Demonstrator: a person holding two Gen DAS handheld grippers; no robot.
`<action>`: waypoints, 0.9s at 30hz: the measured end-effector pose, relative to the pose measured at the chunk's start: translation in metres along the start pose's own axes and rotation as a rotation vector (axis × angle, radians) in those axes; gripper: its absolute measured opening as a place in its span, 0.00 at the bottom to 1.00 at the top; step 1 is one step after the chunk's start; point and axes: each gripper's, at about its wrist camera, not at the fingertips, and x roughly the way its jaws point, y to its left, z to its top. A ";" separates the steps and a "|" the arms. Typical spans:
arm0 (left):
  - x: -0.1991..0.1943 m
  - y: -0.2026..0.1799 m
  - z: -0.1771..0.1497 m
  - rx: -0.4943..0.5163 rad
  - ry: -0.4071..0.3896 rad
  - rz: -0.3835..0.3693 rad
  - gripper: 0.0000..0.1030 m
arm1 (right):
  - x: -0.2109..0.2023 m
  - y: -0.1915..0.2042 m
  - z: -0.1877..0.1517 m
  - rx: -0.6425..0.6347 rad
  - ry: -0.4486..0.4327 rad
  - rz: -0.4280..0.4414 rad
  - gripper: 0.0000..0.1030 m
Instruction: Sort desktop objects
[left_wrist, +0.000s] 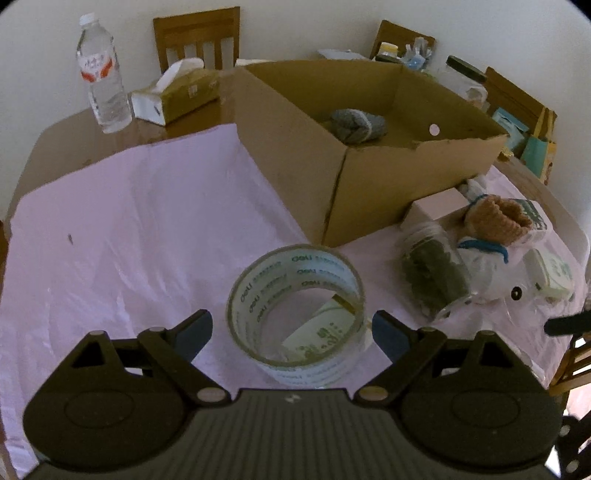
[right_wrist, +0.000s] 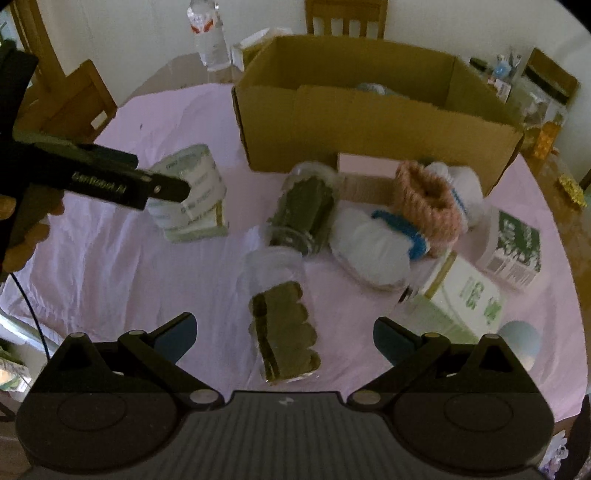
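Tape roll (left_wrist: 295, 317) near box (left_wrist: 369, 192), jar (left_wrist: 436, 277).

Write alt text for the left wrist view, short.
The open left gripper straddles an upright roll of clear packing tape on a pink tablecloth, its pads not touching the roll. Behind stands an open cardboard box holding a grey rolled cloth item; jars and knitted items are piled to the right.

tape roll (left_wrist: 295, 314) before box (left_wrist: 369, 192), sock (left_wrist: 356, 125) seemingly inside
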 end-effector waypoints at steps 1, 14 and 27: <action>0.002 0.001 0.000 -0.003 0.001 -0.004 0.91 | 0.003 0.001 -0.001 -0.002 0.010 -0.008 1.00; 0.014 0.001 0.005 0.014 0.018 -0.016 0.91 | 0.015 -0.029 -0.022 0.078 0.107 -0.116 1.00; 0.022 -0.006 0.010 0.027 0.050 -0.002 0.90 | 0.012 -0.040 -0.015 0.067 0.098 0.011 1.00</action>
